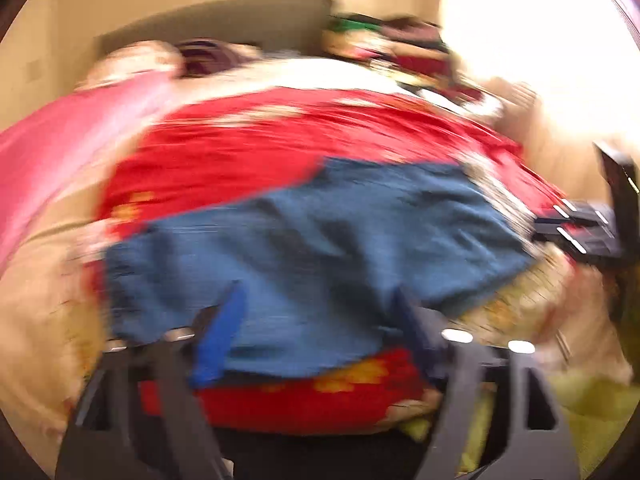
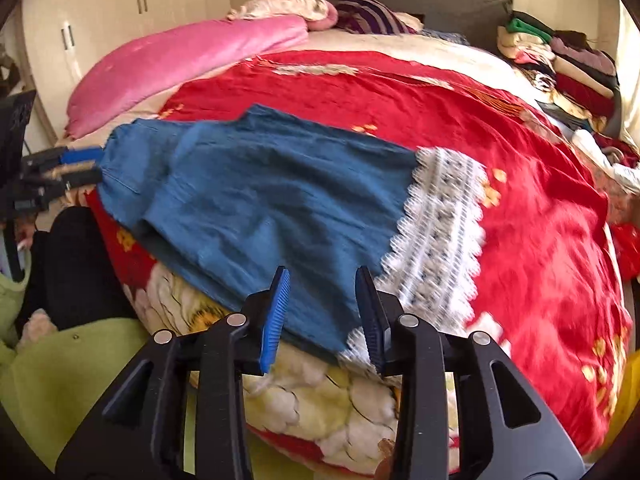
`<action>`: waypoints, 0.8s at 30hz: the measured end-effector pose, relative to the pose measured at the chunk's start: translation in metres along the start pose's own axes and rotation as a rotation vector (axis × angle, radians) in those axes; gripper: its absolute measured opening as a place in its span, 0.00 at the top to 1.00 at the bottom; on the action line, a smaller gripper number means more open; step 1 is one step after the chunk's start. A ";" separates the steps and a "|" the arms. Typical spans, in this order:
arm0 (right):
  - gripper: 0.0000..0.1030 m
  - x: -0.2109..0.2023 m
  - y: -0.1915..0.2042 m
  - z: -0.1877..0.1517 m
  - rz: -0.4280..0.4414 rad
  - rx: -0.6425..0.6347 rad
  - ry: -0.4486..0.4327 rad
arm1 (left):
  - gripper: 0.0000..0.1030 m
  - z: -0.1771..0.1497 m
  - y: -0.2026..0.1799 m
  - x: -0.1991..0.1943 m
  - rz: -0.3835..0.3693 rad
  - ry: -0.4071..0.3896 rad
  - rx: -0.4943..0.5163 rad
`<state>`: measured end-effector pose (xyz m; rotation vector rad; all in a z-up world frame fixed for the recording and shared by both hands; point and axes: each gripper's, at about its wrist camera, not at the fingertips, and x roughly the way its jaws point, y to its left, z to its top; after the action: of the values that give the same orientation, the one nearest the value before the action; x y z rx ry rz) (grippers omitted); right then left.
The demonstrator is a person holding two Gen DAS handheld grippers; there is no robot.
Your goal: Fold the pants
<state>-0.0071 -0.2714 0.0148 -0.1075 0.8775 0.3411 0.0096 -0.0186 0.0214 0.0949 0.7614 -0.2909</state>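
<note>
Covering the bed, red floral quilt; cream wardrobe behind.

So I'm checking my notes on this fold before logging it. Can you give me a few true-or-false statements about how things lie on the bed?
1. The blue denim pants lie spread on the red floral bedspread. True.
2. The pants' hem carries white lace trim. True.
3. The right tongs are clamped shut on the lace. False: the jaws stand apart and do not press the fabric.
4. The pink quilt covers the pants. False: it lies apart from them, along the bed's far left side.
5. A pile of clothes sits at the bed's far right corner. True.
</note>
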 end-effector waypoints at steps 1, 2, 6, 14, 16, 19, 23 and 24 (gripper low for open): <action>0.73 0.002 0.003 0.002 0.011 -0.009 -0.002 | 0.21 0.001 0.013 -0.003 0.039 -0.002 -0.042; 0.73 0.004 0.005 0.003 0.018 -0.016 -0.005 | 0.21 0.001 0.027 -0.004 0.066 -0.002 -0.083; 0.67 0.013 0.023 0.007 0.052 -0.062 -0.001 | 0.10 -0.010 0.084 0.007 0.196 0.055 -0.265; 0.66 0.040 0.037 0.001 0.058 -0.083 0.115 | 0.60 -0.018 0.101 0.026 0.186 0.042 -0.357; 0.66 0.043 0.034 -0.004 0.062 -0.070 0.137 | 0.60 -0.017 0.113 0.020 0.217 0.025 -0.366; 0.63 0.049 0.033 -0.012 0.073 -0.061 0.160 | 0.56 -0.018 0.122 0.022 0.251 0.027 -0.383; 0.62 0.043 0.037 -0.011 0.093 -0.075 0.147 | 0.44 -0.019 0.118 0.019 0.286 0.017 -0.393; 0.62 0.038 0.038 -0.009 0.099 -0.086 0.133 | 0.44 -0.016 0.118 0.013 0.296 -0.006 -0.385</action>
<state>-0.0043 -0.2282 -0.0189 -0.1684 1.0016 0.4682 0.0422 0.0943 -0.0012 -0.1566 0.7742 0.1386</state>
